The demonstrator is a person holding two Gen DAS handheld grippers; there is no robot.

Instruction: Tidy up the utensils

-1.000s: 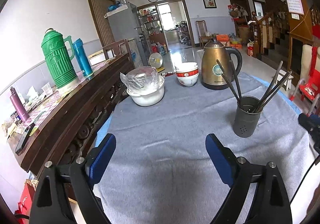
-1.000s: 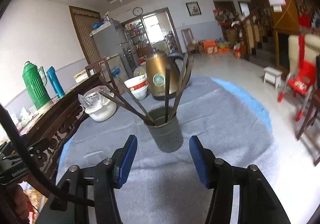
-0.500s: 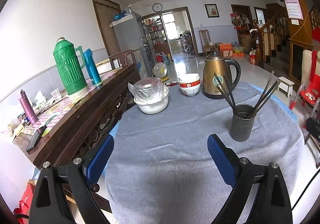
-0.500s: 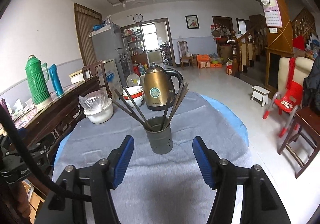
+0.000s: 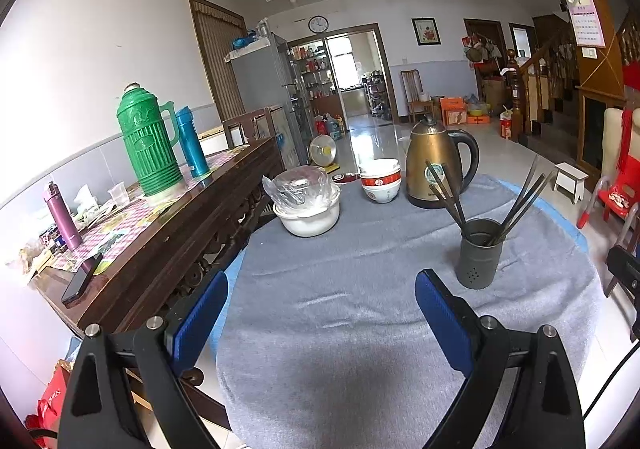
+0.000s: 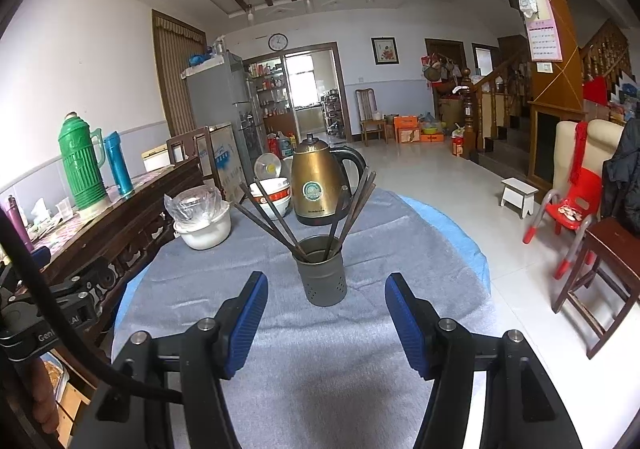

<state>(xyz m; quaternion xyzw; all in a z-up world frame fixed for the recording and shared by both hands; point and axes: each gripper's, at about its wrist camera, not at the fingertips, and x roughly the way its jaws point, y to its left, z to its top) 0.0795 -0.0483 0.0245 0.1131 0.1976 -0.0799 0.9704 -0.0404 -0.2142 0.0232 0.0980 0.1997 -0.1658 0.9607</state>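
Standing upright on the grey cloth [image 6: 360, 381] of the round table, toward its right edge, the dark utensil holder [image 6: 322, 271] is being seen with dark chopsticks [image 6: 272, 215] fanning out of it to both sides, all of them leaning on its rim. The right gripper [image 6: 326, 323] is being held above the near edge with its blue pads [image 6: 248, 323] apart and nothing between them; the holder is lying beyond the fingertips, apart from them. The left gripper [image 5: 320, 323] is likewise being held with its jaws wide apart and nothing clamped, above the near left part of the cloth, the same holder [image 5: 479, 253] being seen ahead and to its right. At the far edge a brass-coloured kettle [image 6: 316, 185] is being shown just behind the holder, with stacked red-and-white bowls [image 6: 274, 195] beside it and, toward the far left edge, a white bowl [image 6: 204, 229] carrying a clear plastic-wrapped container. A wooden sideboard [image 5: 168, 233] is running along the left of the table, and a green thermos [image 5: 146, 145], a blue flask [image 5: 192, 143] and a purple bottle [image 5: 62, 217] are being carried on it
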